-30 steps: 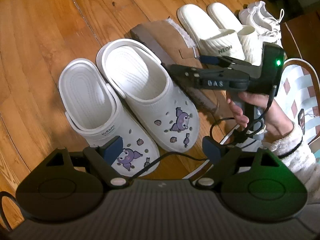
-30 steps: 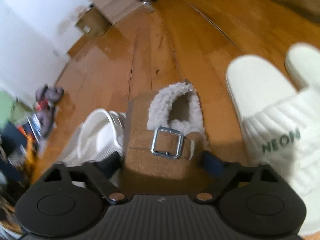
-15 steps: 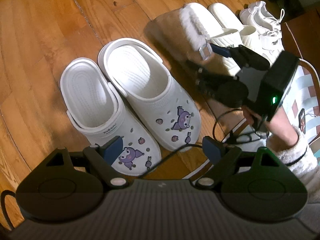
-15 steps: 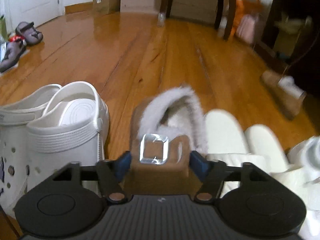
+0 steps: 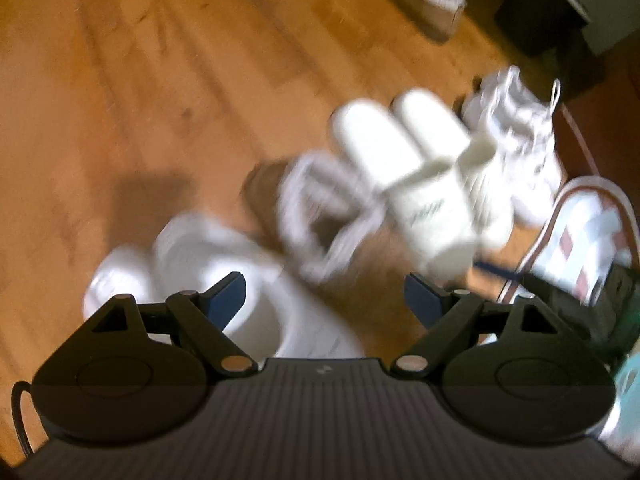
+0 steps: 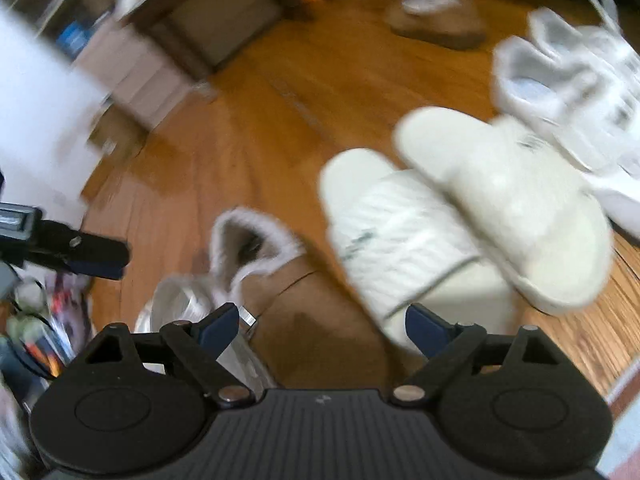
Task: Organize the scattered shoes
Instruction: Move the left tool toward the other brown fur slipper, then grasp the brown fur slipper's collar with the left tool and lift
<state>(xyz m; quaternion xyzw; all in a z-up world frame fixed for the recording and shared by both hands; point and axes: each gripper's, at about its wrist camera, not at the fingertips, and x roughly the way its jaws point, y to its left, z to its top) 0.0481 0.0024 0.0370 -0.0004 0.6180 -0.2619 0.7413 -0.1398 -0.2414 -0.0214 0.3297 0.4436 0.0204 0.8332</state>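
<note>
In the right wrist view my right gripper [image 6: 324, 326] has its jaws opening. The brown fur-lined slipper [image 6: 316, 308] stands on the floor under them, and the pads are clear of its sides. It sits between a white clog [image 6: 176, 304] and the cream slides [image 6: 400, 232]. White sneakers [image 6: 560, 80] end the row on the right. The matching brown slipper [image 6: 436, 16] lies alone further off. The left wrist view is blurred: my left gripper [image 5: 324, 300] is open and empty above the white clogs [image 5: 216, 264], with the brown slipper [image 5: 316, 216] just beyond.
Wooden floor [image 5: 140, 80] spreads beyond the row. Cardboard boxes [image 6: 132, 60] and dark furniture stand at the far side. A checked mat [image 5: 588, 220] with a cable lies right of the sneakers. My left gripper's finger [image 6: 80, 252] shows at the left edge of the right wrist view.
The right gripper turned the brown slipper upright, set it between the clogs and slides, opened and drew back upward. The left gripper swung across the row; its view is now blurred.
</note>
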